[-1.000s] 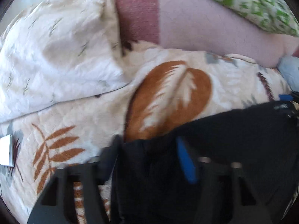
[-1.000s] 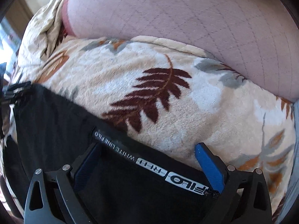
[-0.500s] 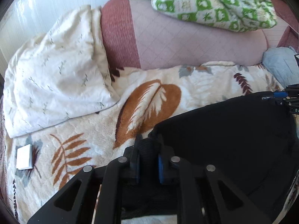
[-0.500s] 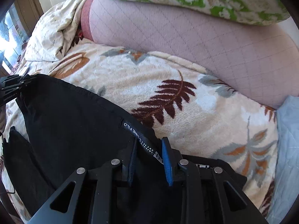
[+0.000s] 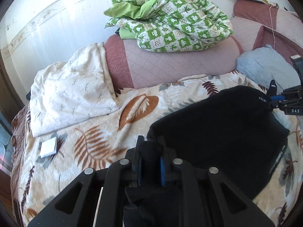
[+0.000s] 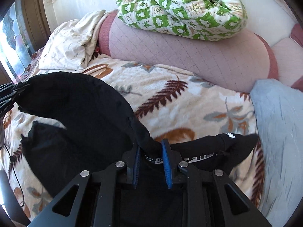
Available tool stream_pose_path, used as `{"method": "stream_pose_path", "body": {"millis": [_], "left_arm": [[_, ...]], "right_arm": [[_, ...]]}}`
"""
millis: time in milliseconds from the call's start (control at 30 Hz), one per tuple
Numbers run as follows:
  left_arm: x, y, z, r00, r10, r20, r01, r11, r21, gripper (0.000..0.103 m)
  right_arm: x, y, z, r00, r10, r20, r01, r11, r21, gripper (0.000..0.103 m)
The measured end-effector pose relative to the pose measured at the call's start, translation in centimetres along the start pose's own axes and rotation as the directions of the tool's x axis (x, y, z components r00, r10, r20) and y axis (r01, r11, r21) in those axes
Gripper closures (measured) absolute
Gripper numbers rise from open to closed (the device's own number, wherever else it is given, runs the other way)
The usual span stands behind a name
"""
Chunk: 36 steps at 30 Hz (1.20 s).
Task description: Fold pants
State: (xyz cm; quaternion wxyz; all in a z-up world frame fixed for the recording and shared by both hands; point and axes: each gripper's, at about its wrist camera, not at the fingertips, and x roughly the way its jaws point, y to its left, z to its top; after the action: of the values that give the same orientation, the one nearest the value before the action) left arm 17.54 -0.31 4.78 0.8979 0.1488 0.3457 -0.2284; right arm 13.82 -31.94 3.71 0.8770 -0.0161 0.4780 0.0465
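The black pants [image 5: 217,128] hang lifted above a leaf-patterned blanket [image 5: 98,132] on the bed. My left gripper [image 5: 150,151] is shut on a bunched edge of the pants. My right gripper [image 6: 150,151] is shut on the waistband edge with white lettering [image 6: 198,158]. The pants [image 6: 79,113] stretch in an arc between the two grippers. The right gripper shows at the far right in the left wrist view [image 5: 282,99]; the left gripper shows at the far left in the right wrist view [image 6: 9,92].
A pink bolster [image 5: 180,64] lies across the back with a green-and-white quilt [image 5: 176,24] on it. A cream pillow [image 5: 70,94] lies at left, a grey-blue cushion [image 6: 280,132] at right. A small white pad [image 5: 48,147] rests on the blanket.
Both grippers closed on the pants' edge and rose, lifting the fabric off the blanket. The views now look down from higher up.
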Motion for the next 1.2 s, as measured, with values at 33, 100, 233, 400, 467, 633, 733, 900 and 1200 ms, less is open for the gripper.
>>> {"method": "stream_pose_path", "body": {"millis": [33,100,233,400,467,633,733,900,1200], "left_arm": [[-0.8,0.0,-1.1,1.0,-0.002,-0.003,0.002,1.0,-0.007,0.09],[-1.8,0.0,-3.0,1.0,-0.007,-0.012,0.007,1.0,-0.013,0.089],[-2.3,-0.1,-7.6,0.997,-0.008,-0.071,0.007,1.0,-0.021,0.085],[-3.3,0.4,-12.7,0.991,0.005,-0.135,-0.012,0.999,-0.047,0.079],[-4.3,1.3,-14.2,0.99,-0.013,-0.139,0.0,0.996,-0.094,0.074],[-5.9,4.1,-16.7,0.99,0.013,-0.141,-0.045,0.973,-0.228,0.057],[-6.4,5.3,-17.7,0.989,-0.003,-0.145,-0.043,0.95,-0.31,0.057],[-6.6,5.6,-18.2,0.992,-0.057,-0.116,0.003,0.907,-0.42,0.057],[-6.8,4.0,-19.5,0.985,-0.154,-0.073,0.101,0.87,-0.482,0.057]], "right_arm": [[-0.4,0.4,-1.2,1.0,0.008,-0.005,-0.008,1.0,0.006,0.079],[-0.9,1.1,-3.5,1.0,0.018,-0.021,-0.018,1.0,0.016,0.079],[-0.7,2.1,-8.3,0.996,0.052,-0.075,-0.049,0.998,0.042,0.072],[-1.3,2.6,-13.7,0.993,0.061,-0.096,-0.051,0.993,0.105,0.039],[-2.5,2.4,-15.2,0.995,0.063,-0.074,-0.052,0.989,0.139,0.034],[-4.5,0.5,-16.7,0.998,-0.012,-0.058,0.024,0.98,0.198,0.031],[-4.9,-0.4,-16.1,0.999,-0.016,-0.042,0.026,0.967,0.253,0.03],[-3.6,0.1,-13.3,1.0,-0.009,-0.024,0.015,0.958,0.287,0.03],[-1.3,-8.8,-15.3,0.99,-0.128,-0.062,0.139,0.77,0.623,0.029]]}}
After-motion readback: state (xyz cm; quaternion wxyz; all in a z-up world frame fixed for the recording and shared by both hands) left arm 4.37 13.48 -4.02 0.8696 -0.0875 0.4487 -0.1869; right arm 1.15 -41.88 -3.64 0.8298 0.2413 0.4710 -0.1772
